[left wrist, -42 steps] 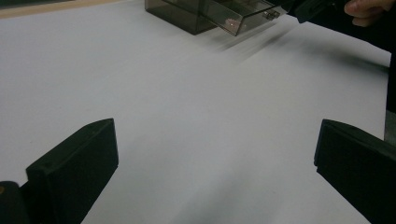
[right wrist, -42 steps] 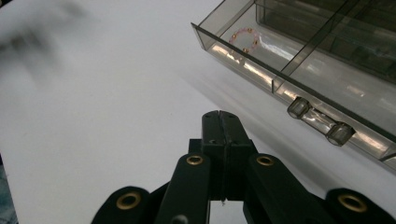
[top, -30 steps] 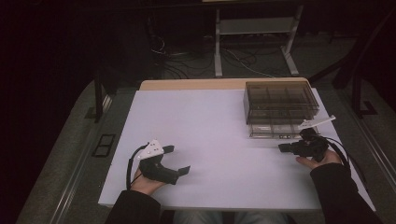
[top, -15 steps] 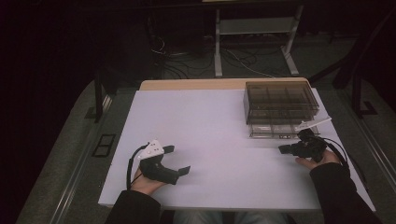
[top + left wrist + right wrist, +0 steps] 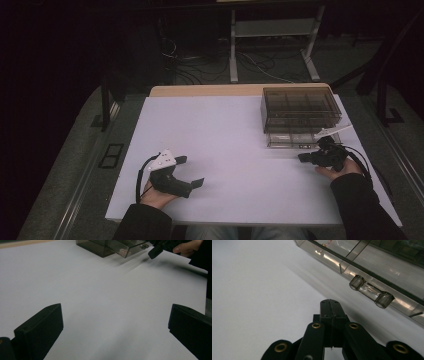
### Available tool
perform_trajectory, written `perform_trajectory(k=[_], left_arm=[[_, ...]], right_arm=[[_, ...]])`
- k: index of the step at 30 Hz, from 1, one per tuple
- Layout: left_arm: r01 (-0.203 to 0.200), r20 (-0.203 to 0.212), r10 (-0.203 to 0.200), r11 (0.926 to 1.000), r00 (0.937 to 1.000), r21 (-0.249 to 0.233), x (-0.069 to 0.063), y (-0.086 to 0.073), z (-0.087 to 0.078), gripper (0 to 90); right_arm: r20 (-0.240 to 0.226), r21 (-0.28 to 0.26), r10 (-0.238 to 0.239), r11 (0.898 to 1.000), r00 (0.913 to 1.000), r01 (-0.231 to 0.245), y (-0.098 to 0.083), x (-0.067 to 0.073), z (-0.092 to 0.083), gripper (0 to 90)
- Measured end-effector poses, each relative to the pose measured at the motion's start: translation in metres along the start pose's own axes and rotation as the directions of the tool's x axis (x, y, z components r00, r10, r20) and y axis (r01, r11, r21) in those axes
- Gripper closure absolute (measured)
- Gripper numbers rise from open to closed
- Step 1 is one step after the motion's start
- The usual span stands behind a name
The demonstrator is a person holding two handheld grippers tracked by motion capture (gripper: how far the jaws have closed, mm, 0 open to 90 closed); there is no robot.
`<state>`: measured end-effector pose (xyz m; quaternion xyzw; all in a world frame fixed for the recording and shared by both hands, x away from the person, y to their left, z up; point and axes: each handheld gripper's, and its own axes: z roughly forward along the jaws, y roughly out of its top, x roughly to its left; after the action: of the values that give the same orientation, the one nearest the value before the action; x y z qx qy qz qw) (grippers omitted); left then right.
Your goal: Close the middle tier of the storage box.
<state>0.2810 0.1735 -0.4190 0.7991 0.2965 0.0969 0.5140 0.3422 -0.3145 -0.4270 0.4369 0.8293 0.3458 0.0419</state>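
A smoked clear drawer box (image 5: 300, 102) stands at the table's far right, with its bottom drawer (image 5: 299, 139) pulled out a little. My right gripper (image 5: 303, 158) lies just in front of that drawer, shut with nothing between its jaws. In the right gripper view the closed tips (image 5: 330, 302) point past the drawer's clear bar handle (image 5: 370, 291) without touching it. My left gripper (image 5: 192, 171) rests near the front left of the white table (image 5: 225, 130), open and holding nothing. The left gripper view has its wide jaws (image 5: 115, 322) over bare tabletop, with the box (image 5: 100, 246) and the right gripper (image 5: 155, 251) far off.
A wooden strip (image 5: 210, 90) runs along the table's far edge. Beyond it, cables (image 5: 200, 65) lie on the dark floor by a metal stand (image 5: 270, 35). A person's sleeves come in at the bottom, one behind each gripper.
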Motion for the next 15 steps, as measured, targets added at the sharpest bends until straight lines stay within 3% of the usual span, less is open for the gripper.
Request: perform_trajectory(k=[15], left_arm=[[-0.002,0.001,0.002,1.0,1.0,0.001,0.0005,0.0,0.0006,0.0]], right_arm=[[0.011,-0.022,0.016,1.0,0.9998,-0.016,0.0019,-0.0067,0.0009,88.7]])
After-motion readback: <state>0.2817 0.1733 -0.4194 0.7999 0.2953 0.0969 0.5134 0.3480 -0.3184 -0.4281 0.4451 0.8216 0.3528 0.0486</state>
